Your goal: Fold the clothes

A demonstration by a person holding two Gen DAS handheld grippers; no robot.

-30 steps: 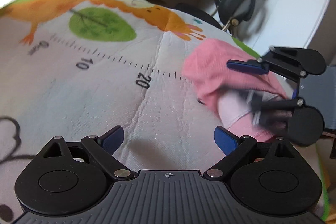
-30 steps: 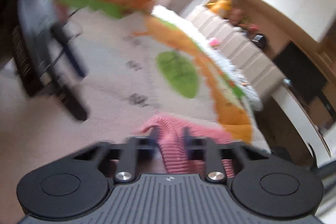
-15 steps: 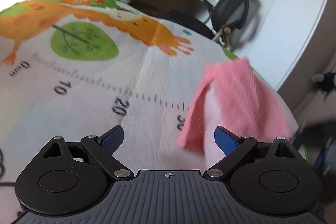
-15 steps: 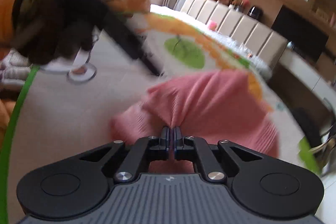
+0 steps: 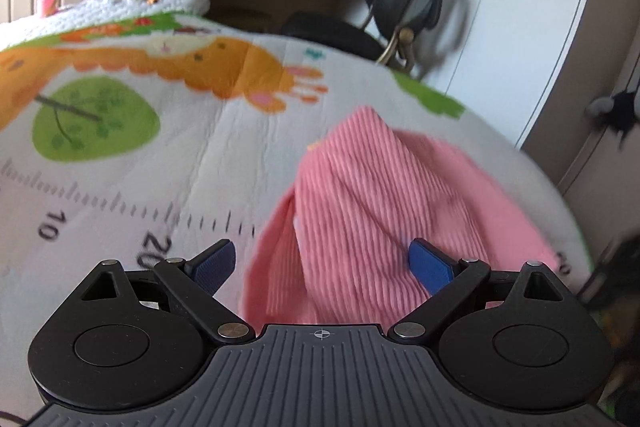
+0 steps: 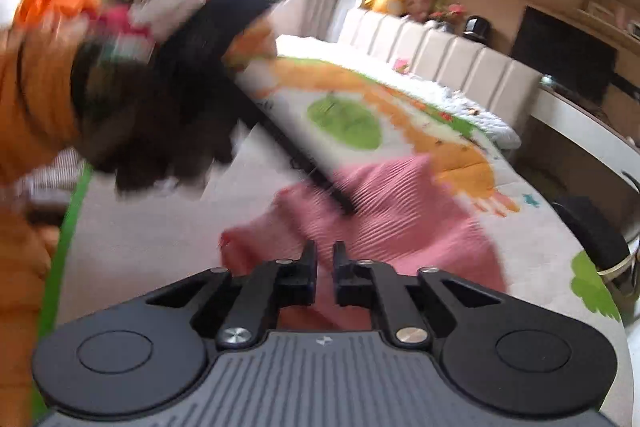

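**Pink ribbed cloth let go near the mat's corner**

Black, close under your own lens, the right gripper [image 6: 324, 259] shows its jaws parted by a narrow slot; they have just been opening, and no cloth sits between them. Draw it back cleanly so the pads do not drag the fold. Your left gripper [image 5: 322, 261] is spread wide and holds nothing, its blue pads [image 5: 428, 263] hanging above the near part of the garment.

Just beyond lies the pink ribbed knit garment [image 5: 384, 211], heaped and partly doubled over on the quilted play mat printed with a ruler, a green tree and an orange animal [image 5: 120, 163], close to the mat's near right corner. Its long axis seems to run from that corner up towards the mat's middle, tapering to a raised peak at the far end. Flatten that peak before the next fold, I judge, then pinch two corners.
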